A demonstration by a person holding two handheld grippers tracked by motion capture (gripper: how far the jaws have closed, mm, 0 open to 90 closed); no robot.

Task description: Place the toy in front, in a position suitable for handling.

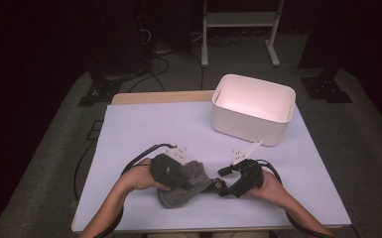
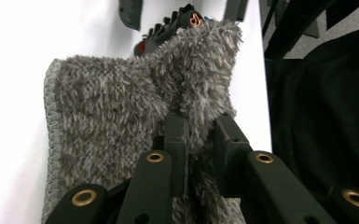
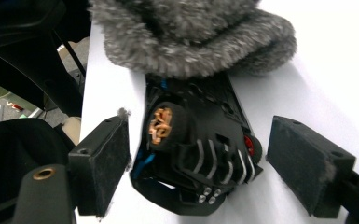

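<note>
Left tongs [image 2: 200, 135] pinching grey cloth [image 2: 121, 102]

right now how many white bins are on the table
1. The white bin stands at the table's far right, beyond the grey fuzzy cloth. Nothing suggests another is hidden.

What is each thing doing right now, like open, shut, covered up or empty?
Left gripper: shut on the grey fuzzy cloth.
Right gripper: open, jaws either side of the black toy car.
Grey fuzzy cloth: bunched, draped over one end of the car.
Black toy car: lying on the table, partly covered.
White bin: upright, looks empty.
</note>
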